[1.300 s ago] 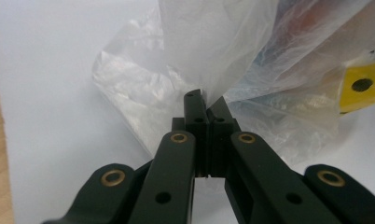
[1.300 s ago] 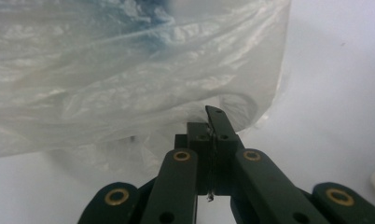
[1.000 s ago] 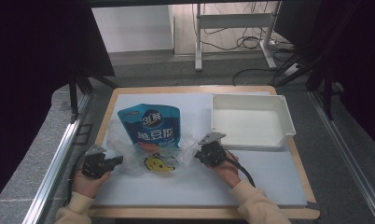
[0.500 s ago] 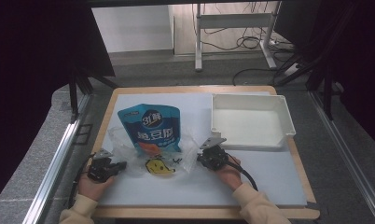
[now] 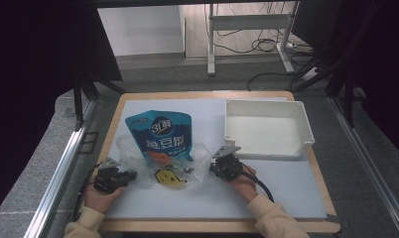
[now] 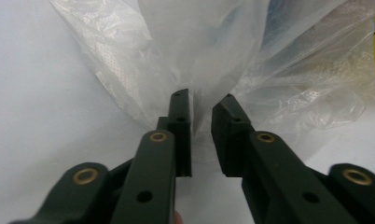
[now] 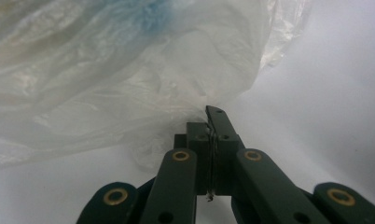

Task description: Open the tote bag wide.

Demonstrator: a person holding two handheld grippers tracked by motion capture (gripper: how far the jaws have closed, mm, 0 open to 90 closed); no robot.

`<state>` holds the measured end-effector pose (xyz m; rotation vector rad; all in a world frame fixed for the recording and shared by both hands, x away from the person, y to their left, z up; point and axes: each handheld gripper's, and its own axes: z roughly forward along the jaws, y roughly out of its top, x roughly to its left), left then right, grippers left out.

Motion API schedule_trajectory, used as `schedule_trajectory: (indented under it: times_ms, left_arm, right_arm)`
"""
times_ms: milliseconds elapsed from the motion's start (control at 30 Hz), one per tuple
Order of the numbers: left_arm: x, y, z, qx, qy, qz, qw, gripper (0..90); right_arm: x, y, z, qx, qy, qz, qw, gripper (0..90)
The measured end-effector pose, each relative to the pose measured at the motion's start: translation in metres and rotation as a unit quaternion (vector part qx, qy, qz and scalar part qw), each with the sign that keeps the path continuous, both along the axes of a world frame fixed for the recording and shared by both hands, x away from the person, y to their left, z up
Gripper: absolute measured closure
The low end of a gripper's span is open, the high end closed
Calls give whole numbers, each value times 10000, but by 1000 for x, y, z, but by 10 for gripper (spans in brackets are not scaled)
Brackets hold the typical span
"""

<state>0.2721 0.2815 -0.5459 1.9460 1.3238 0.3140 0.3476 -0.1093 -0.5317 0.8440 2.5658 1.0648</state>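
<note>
Since the earlier frame, left gripper (image 6: 202, 105) jaws have just been opening, releasing the plastic bag (image 5: 160, 163) edge between them. Desk (image 5: 287, 188) carries tray (image 5: 267, 130), blue pouch (image 5: 160, 136) and bag. Right gripper (image 7: 212, 116) jaws are clenched on the bag edge.

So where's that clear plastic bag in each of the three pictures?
High view: the clear plastic bag lies crumpled at lower centre, around the foot of the blue snack pouch, between the two claws.
Left gripper view: it fills the upper middle, its edge in the gap of the left claw, whose jaws have just been opening.
Right gripper view: it spreads across the upper left, its edge pinched in the right claw.
Shared landmark: the white table mat.
</note>
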Motion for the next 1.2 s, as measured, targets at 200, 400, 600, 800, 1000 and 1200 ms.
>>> schedule_trajectory:
  times_ms: [200,400,600,800,1000,1200]
  left_arm:
    - [-3,2,3,-140,-159,110,9997,595]
    - [-12,12,16,-519,-464,254,9973,349]
    - [-24,19,26,-618,-625,249,9958,278]
    - [-31,21,42,-627,-863,212,9941,261]
    - [-40,28,69,-737,-1185,259,9899,276]
    - [-42,34,89,-827,-1326,391,9869,295]
  right_arm:
    - [0,-1,1,-10,9,-26,10000,831]
    - [-1,-5,5,191,28,43,9998,682]
    - [-7,-18,16,562,-101,-15,9984,505]
    - [-19,-30,30,810,-260,-122,9963,399]
    - [-33,-52,47,1089,-418,-316,9927,357]
    - [-40,-73,73,1398,-705,-477,9865,355]
